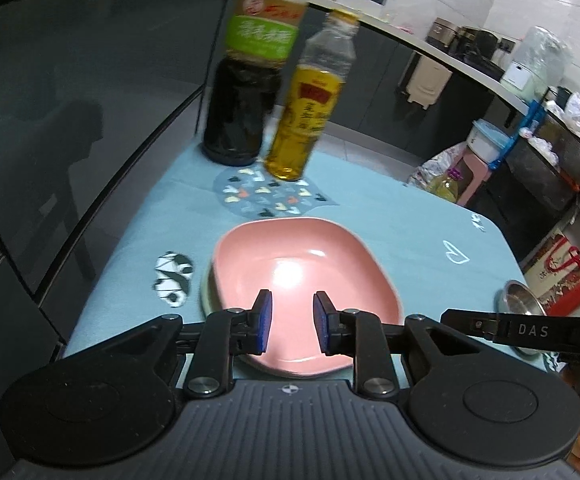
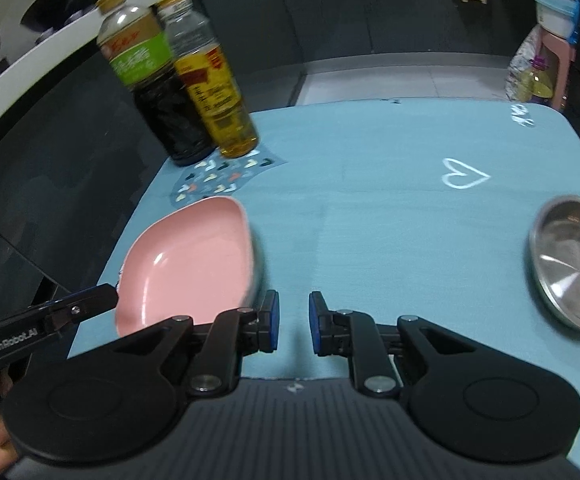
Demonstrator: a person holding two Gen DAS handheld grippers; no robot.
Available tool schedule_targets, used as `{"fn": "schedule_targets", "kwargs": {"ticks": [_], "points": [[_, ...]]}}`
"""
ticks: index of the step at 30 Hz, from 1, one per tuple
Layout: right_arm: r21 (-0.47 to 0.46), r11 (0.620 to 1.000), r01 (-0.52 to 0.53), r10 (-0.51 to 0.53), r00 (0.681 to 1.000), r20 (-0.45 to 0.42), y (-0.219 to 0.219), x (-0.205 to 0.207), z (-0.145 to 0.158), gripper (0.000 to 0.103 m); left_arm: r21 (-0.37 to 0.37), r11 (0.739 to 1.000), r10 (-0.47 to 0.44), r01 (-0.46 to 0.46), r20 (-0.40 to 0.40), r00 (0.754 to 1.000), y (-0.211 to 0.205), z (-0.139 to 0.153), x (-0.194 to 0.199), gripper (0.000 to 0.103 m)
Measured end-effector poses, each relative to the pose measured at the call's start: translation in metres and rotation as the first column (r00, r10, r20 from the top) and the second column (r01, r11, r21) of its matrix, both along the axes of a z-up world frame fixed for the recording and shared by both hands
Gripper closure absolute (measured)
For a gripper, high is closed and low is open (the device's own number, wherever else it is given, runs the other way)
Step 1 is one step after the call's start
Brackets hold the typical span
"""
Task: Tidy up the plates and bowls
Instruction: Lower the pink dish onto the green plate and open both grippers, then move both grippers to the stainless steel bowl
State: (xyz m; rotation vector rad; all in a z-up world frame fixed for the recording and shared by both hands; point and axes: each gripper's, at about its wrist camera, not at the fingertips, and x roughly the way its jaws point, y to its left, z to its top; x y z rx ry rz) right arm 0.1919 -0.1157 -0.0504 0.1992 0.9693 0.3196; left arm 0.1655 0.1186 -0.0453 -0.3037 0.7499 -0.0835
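Note:
A pink plate (image 1: 302, 276) lies on the blue tablecloth, stacked on a pale plate whose edge (image 1: 205, 296) shows at its left. My left gripper (image 1: 290, 320) is open and empty, hovering over the pink plate's near edge. In the right wrist view the pink plate (image 2: 190, 264) is at the left. My right gripper (image 2: 293, 322) is open and empty over bare cloth, just right of the plate. A steel bowl (image 2: 574, 264) sits at the right edge; it also shows in the left wrist view (image 1: 524, 298).
A dark soy sauce bottle (image 1: 246, 80) and a yellow oil bottle (image 1: 310, 108) stand on a patterned round mat (image 1: 266, 196) at the table's far side. The table's left edge (image 1: 102, 264) runs beside dark cabinets. Bags and a stool (image 1: 474, 160) stand on the floor beyond.

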Motion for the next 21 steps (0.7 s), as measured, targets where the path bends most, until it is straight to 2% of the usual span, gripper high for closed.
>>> {"fn": "schedule_targets", "kwargs": {"ticks": [4, 8, 13, 15, 17, 21], "points": [[-0.003, 0.999, 0.039, -0.039, 0.999, 0.004, -0.024, -0.006, 0.001, 0.103, 0.015, 0.999, -0.035, 0.035, 0.001, 0.999, -0.023, 0.006, -0.002, 0.081], [-0.03, 0.995, 0.096, -0.095, 0.994, 0.047, -0.051, -0.016, 0.004, 0.096, 0.035, 0.996, -0.076, 0.076, -0.007, 0.997, -0.049, 0.01, 0.0, 0.081], [-0.025, 0.986, 0.166, -0.163, 0.983, 0.085, -0.089, -0.027, 0.008, 0.095, 0.051, 0.992, -0.113, 0.113, -0.018, 0.993, -0.08, 0.013, 0.005, 0.078], [-0.029, 0.981, 0.194, -0.19, 0.977, 0.101, -0.102, -0.03, 0.009, 0.091, 0.064, 0.989, -0.129, 0.13, -0.023, 0.991, -0.092, 0.013, 0.007, 0.078], [-0.021, 0.975, 0.223, -0.219, 0.969, 0.116, -0.115, -0.032, 0.008, 0.088, 0.077, 0.986, -0.143, 0.145, -0.03, 0.989, -0.103, 0.012, 0.009, 0.078], [0.016, 0.961, 0.277, -0.277, 0.954, 0.118, -0.138, -0.033, 0.004, 0.087, 0.09, 0.982, -0.161, 0.164, -0.044, 0.986, -0.122, 0.011, 0.012, 0.078]]}}
